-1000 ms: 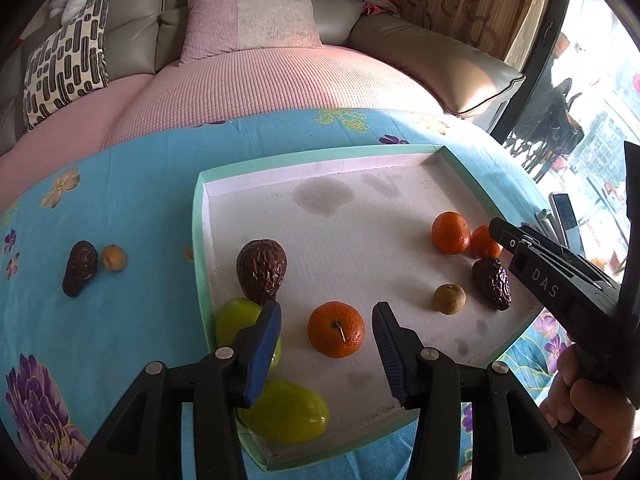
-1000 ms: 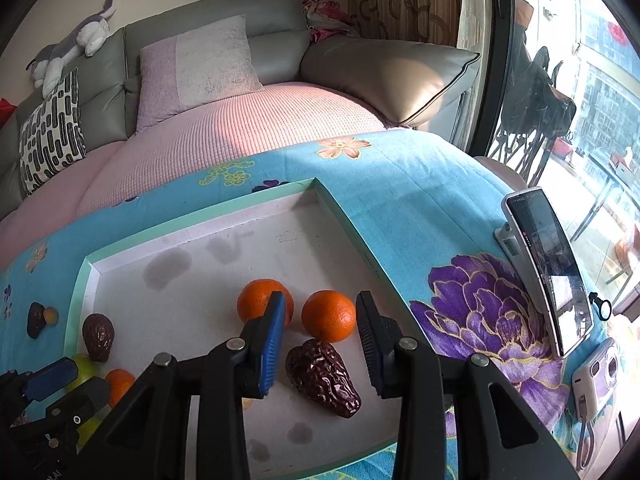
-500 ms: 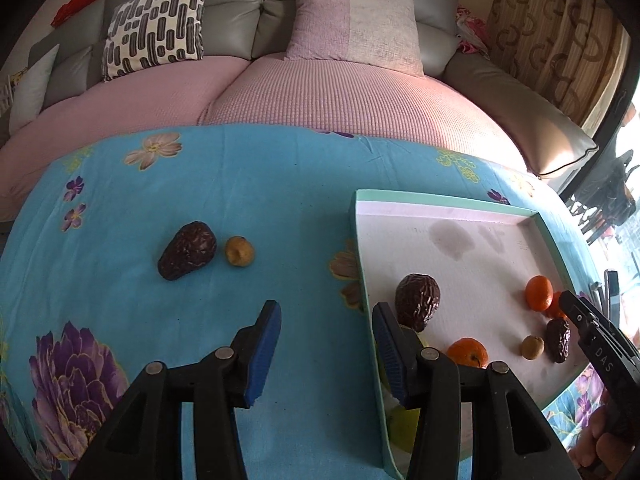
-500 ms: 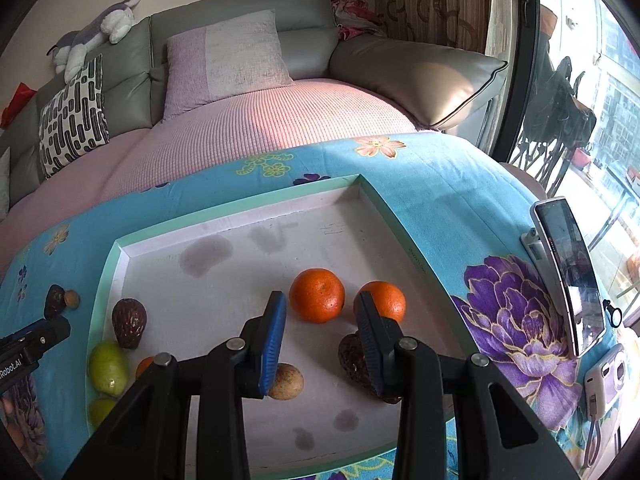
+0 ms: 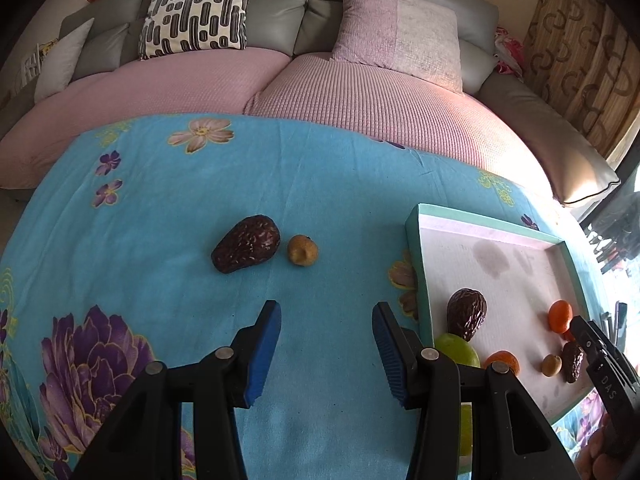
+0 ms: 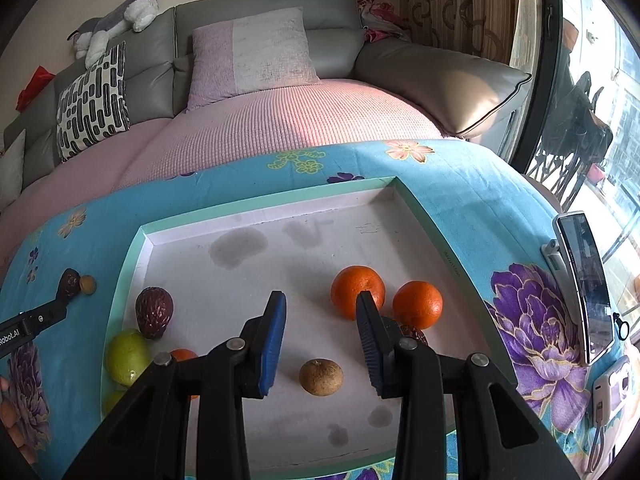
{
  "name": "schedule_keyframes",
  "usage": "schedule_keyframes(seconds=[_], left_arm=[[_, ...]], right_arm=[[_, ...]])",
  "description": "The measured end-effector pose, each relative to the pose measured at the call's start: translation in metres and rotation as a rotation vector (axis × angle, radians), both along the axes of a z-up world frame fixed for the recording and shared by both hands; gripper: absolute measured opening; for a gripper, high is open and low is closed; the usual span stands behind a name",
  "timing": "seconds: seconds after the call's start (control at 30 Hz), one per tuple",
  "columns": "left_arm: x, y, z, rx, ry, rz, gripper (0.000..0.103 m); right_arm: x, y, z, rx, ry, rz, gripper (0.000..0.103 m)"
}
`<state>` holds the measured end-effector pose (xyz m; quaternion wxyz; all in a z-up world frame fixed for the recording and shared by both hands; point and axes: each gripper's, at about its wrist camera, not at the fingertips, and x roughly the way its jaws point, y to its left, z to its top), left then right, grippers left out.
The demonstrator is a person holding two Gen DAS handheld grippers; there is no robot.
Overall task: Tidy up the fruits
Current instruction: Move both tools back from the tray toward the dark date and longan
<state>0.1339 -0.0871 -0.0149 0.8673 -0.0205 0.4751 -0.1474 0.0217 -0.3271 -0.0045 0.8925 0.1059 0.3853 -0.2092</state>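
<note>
Left gripper: nearest to us, its blue-padded fingers spread wide and holding nothing, poised over bare cloth just left of the tray.
Right gripper: we hold it over the tray's near half, fingers moderately apart and empty, a small brown fruit lying on the floor below and between them.
Tray: white floor, mint-green rim, our landmark; it looks like the collecting place for the fruit.
Inside the tray, near left corner: two green fruits, a dark wrinkled avocado-like fruit and an orange, partly hidden by the gripper.
Inside the tray, right side: two oranges touching or nearly so, with another dark fruit mostly hidden.
Left of the tray, farther off: one dark avocado-like fruit and a small brown fruit just beside it, both on the blue flowered tablecloth.
Our judgement: these two are the last outside, and the left gripper faces them, opened ready.
Beyond the tray: a pink and grey sofa.
</note>
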Motion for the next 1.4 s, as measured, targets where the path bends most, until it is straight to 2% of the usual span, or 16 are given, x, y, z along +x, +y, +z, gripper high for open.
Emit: schedule_keyframes(seconds=[0.17,0.23,0.27,0.3,0.33,0.43,0.5,0.6,0.77,0.83,0.87,1.07,1.4], left_arm=[[-0.002,-0.006,-0.002,0.007,0.012,-0.02,0.052],[-0.002,-0.008,-0.003,0.012,0.015,-0.023,0.056],[-0.002,-0.008,-0.003,0.015,0.016,-0.022,0.058],[-0.002,-0.008,-0.004,0.018,0.015,-0.021,0.059],[-0.003,-0.009,-0.004,0.022,0.015,-0.019,0.06],[-0.003,-0.01,-0.007,0.038,0.015,-0.017,0.071],[-0.003,-0.012,-0.009,0.052,0.015,-0.017,0.079],[-0.003,-0.014,-0.011,0.068,0.014,-0.019,0.088],[-0.001,-0.014,-0.013,0.101,0.004,-0.013,0.1],[-0.001,-0.014,-0.014,0.111,-0.003,-0.004,0.103],[-0.001,-0.013,-0.013,0.114,-0.008,-0.001,0.103],[-0.003,-0.011,-0.01,0.114,-0.03,0.007,0.103],[-0.005,-0.008,-0.003,0.112,-0.051,0.01,0.103]], right_arm=[[0.002,0.003,-0.002,-0.005,0.008,0.012,0.037],[0.003,0.003,-0.003,-0.007,0.014,0.015,0.045],[0.003,0.004,-0.004,-0.009,0.017,0.015,0.057],[0.004,0.004,-0.004,-0.012,0.021,0.015,0.064],[0.004,0.005,-0.005,-0.015,0.024,0.018,0.065],[0.006,0.007,-0.006,-0.017,0.03,0.035,0.069],[0.007,0.009,-0.007,-0.025,0.034,0.045,0.077],[0.01,0.012,-0.009,-0.033,0.044,0.061,0.081],[0.011,0.016,-0.011,-0.038,0.052,0.079,0.083],[0.01,0.016,-0.011,-0.042,0.045,0.081,0.089],[0.01,0.016,-0.011,-0.043,0.034,0.079,0.095],[0.005,0.013,-0.003,-0.037,-0.046,0.059,0.096],[0.007,0.017,-0.001,-0.028,-0.059,0.076,0.096]])
